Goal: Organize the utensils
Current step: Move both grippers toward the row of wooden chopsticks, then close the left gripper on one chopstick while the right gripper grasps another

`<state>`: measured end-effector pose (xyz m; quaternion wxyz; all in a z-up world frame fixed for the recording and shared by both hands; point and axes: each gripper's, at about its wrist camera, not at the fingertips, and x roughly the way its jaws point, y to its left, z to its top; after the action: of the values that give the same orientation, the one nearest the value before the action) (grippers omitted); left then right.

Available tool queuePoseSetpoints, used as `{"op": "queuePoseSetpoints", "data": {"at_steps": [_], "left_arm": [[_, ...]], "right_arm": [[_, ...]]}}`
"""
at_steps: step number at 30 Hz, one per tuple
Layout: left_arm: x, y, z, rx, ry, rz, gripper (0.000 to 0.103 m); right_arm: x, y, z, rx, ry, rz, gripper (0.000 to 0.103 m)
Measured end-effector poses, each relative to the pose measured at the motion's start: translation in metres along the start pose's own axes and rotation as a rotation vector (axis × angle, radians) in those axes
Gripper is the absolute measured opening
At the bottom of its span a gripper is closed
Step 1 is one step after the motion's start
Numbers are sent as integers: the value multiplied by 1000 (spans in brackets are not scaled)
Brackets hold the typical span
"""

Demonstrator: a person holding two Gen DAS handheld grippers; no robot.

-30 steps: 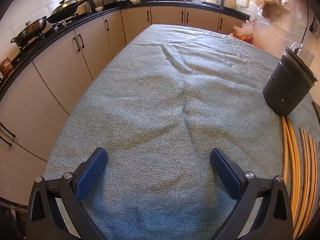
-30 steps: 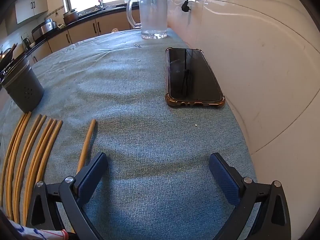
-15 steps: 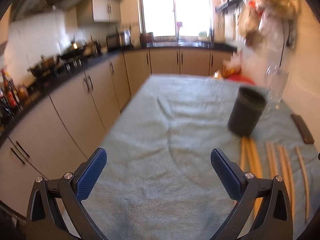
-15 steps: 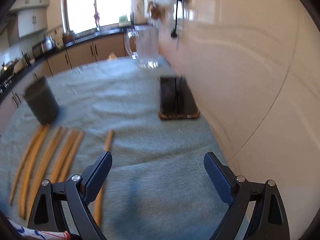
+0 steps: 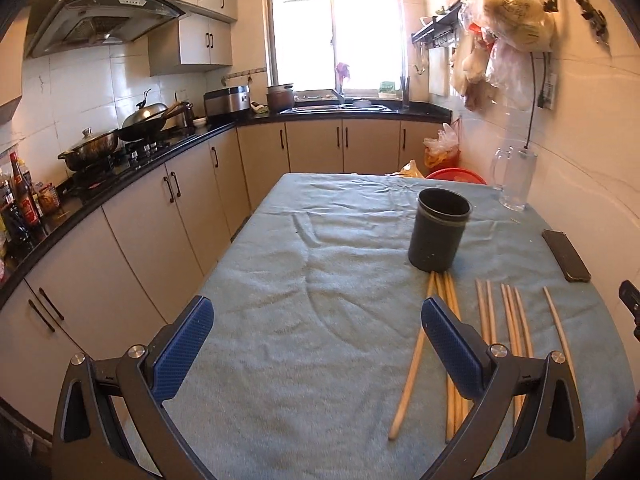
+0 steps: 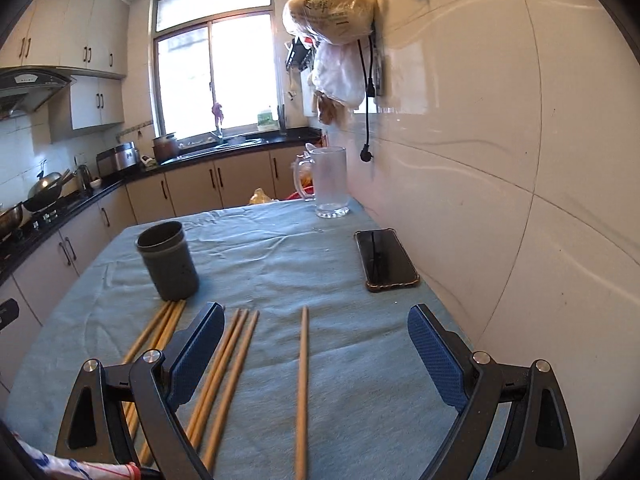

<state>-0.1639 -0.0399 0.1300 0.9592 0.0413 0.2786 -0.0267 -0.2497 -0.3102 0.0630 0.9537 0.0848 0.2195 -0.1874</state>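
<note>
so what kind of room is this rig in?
A home kitchen, most likely: a gas stove with a wok under a range hood, a sink below the window, and a cloth-covered table with chopsticks.

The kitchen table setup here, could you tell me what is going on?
A person holds two grippers over the cloth-covered table. The left gripper and right gripper are open and empty. The wooden chopsticks lie loose near the dark holder, none inside yet as far as visible.
</note>
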Motion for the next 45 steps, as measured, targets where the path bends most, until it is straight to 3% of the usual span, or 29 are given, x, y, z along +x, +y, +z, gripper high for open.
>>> {"op": "queuePoseSetpoints", "data": {"at_steps": [6,10,26,33,36,38,40,42,45], "left_arm": [[-19,-11,-8,53,-57,34,103],[-22,-15,-12,70,-45,29,103],[11,-22,-29,100,118,-44,103],[37,-15,-30,137,208,-137,103],[54,-18,-31,137,273,-219,89],[66,-24,-32,138,323,-270,73],[79,-32,-32,140,364,-308,68],[89,-43,-31,155,378,-340,68],[108,-61,-31,205,406,-347,62]], "right_arm": [[-17,11,0,-23,-18,4,95],[-21,10,-3,-23,-11,10,95],[-11,-10,-22,13,49,-11,95],[8,-12,-33,11,115,0,95],[18,-10,-38,0,156,18,95],[28,-9,-42,-13,190,29,95],[36,-8,-45,-29,223,41,93],[47,-7,-47,-42,262,63,85],[70,-5,-48,-71,327,93,77]]}}
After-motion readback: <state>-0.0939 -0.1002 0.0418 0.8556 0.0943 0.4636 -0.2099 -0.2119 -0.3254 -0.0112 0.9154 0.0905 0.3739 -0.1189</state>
